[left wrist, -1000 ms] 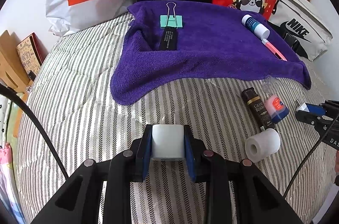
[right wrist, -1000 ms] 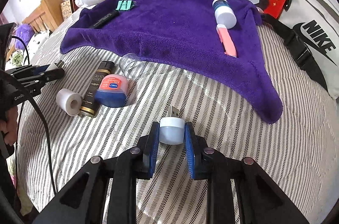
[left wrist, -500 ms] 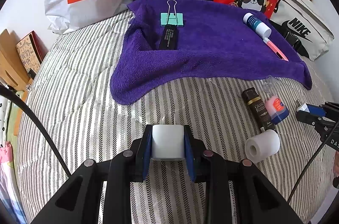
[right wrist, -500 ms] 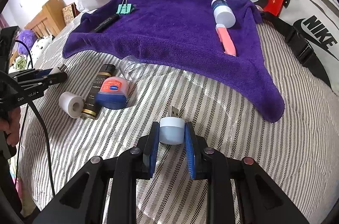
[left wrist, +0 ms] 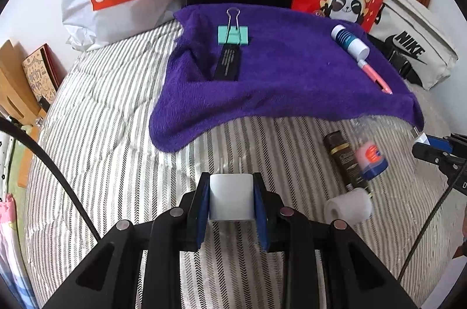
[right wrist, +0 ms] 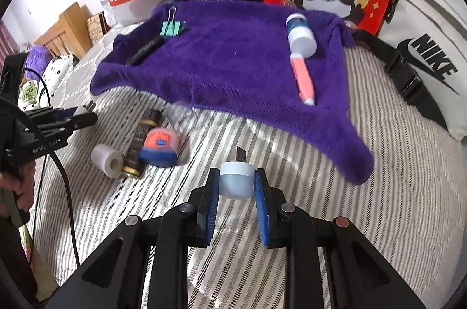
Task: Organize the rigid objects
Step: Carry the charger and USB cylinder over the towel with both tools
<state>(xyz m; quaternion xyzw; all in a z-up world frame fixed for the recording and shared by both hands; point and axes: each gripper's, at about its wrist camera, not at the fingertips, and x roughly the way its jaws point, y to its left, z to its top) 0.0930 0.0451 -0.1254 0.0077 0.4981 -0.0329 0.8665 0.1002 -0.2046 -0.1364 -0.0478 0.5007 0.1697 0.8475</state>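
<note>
The left tongs (left wrist: 231, 202) are closed on a white cube-shaped plug charger (left wrist: 230, 200), whose two metal prongs point forward, above the striped grey-and-white bed cover (left wrist: 96, 151). The right tongs (right wrist: 236, 186) are closed on a small pale blue USB stick with a white cap (right wrist: 235, 180); its metal plug points up and forward.

A purple fluffy towel (left wrist: 286, 75) lies spread on the bed. On its left part there is a mint green binder clip with wire handles (left wrist: 233, 33), and just in front of it a flat black stick with small print (left wrist: 227, 63). On the right part lies a white and blue small bottle (left wrist: 349, 41), and a pink pen (left wrist: 375, 76) is just beside its cap.

In front of the towel, on the bed cover, a dark brown tube with gold print (left wrist: 346, 163) touches a blue jar with a pink label (left wrist: 370, 160). A white tape roll (left wrist: 347, 208) lies near the tube's end.
</note>
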